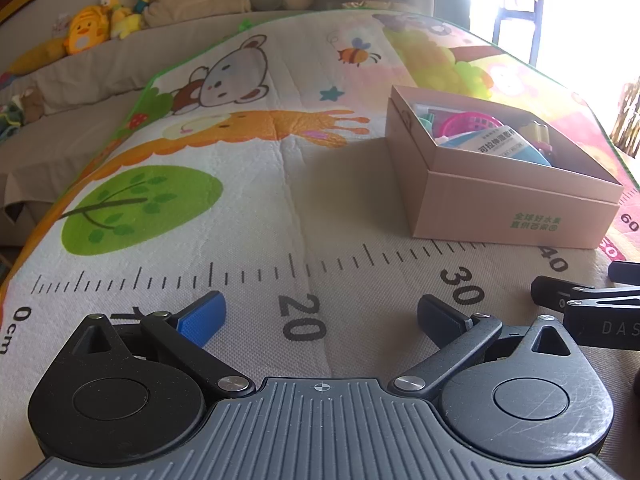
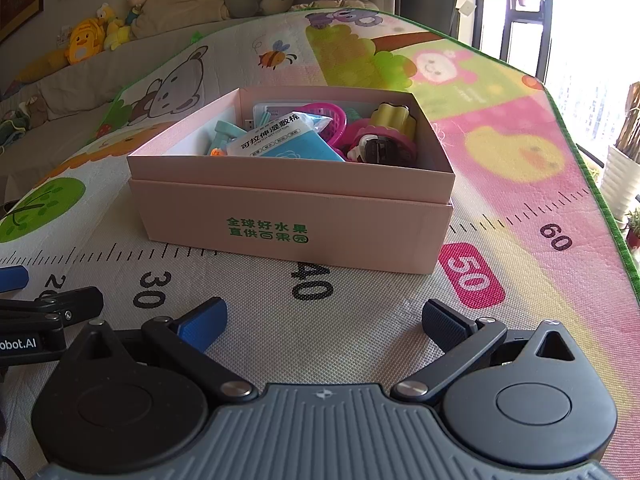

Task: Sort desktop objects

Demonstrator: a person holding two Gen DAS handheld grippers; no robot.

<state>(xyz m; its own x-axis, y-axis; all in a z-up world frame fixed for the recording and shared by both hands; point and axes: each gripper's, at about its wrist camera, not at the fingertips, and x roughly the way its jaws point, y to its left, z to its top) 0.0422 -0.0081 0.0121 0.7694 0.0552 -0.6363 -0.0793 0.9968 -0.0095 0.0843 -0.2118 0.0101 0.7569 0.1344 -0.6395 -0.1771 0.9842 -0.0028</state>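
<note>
A: What could go wrong from here?

B: The pink box point(image 2: 288, 216) is piled high; a careless reach could snag the wet-cotton packet point(image 2: 276, 140) and spill toys.

A: And the jaws?

B: Both grippers, left point(image 1: 320, 314) and right point(image 2: 324, 322), spread apart, holding nothing. The box sits straight ahead of the right, ahead-right of the left.

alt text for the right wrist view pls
An open pink cardboard box packed with small toys and a wet cotton pack sits on a cartoon play mat. The open, empty right gripper rests just before it.
</note>
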